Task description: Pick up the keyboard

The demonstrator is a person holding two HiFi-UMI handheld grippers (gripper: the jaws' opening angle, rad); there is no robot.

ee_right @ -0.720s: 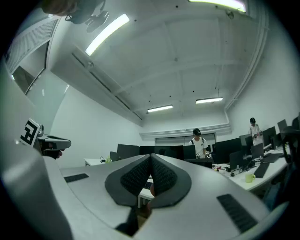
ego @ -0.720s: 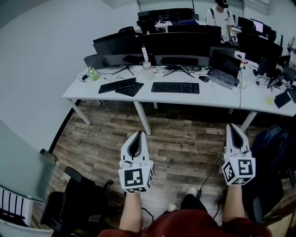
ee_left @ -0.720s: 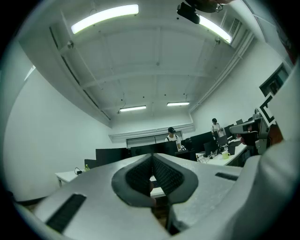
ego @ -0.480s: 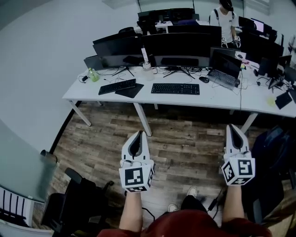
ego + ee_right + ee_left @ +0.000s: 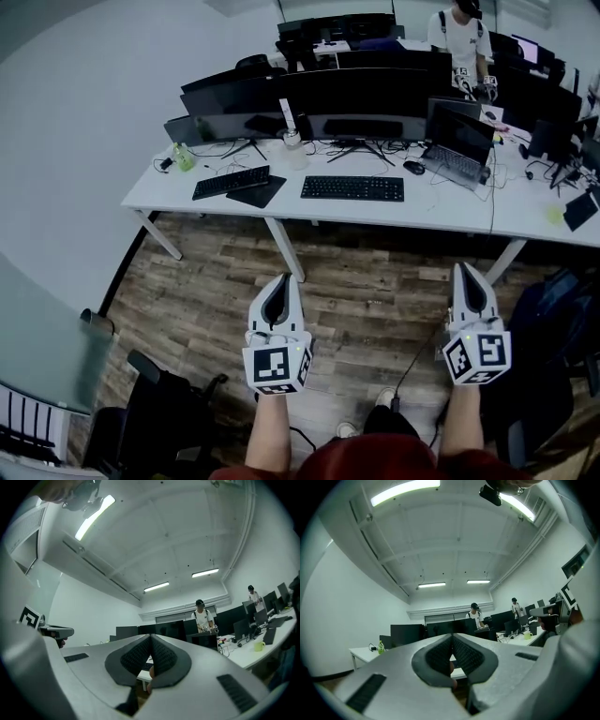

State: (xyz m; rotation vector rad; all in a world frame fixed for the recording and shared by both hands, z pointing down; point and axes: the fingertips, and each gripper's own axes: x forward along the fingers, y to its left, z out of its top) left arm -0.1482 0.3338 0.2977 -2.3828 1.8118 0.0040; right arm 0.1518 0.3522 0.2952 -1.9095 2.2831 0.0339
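Note:
Two black keyboards lie on the white desk point(image 5: 422, 211) ahead: one point(image 5: 352, 188) near the middle in front of the monitors, another point(image 5: 231, 181) to its left, angled. My left gripper point(image 5: 284, 280) and right gripper point(image 5: 460, 269) are held out over the wooden floor, well short of the desk, both shut with nothing between the jaws. In the left gripper view the shut gripper point(image 5: 452, 637) points level toward the desks; in the right gripper view the gripper point(image 5: 150, 637) is shut too, aimed slightly upward.
Monitors point(image 5: 309, 94) line the back of the desk, with a laptop point(image 5: 452, 141), a mouse point(image 5: 413, 168) and a green bottle point(image 5: 182, 157). A person point(image 5: 461, 37) stands behind the desks. A black office chair point(image 5: 155, 412) sits at lower left, a dark bag point(image 5: 553, 309) at right.
The view has shifted slightly closer to the desk; both grippers sit a little lower in the head view. Their jaws stay shut.

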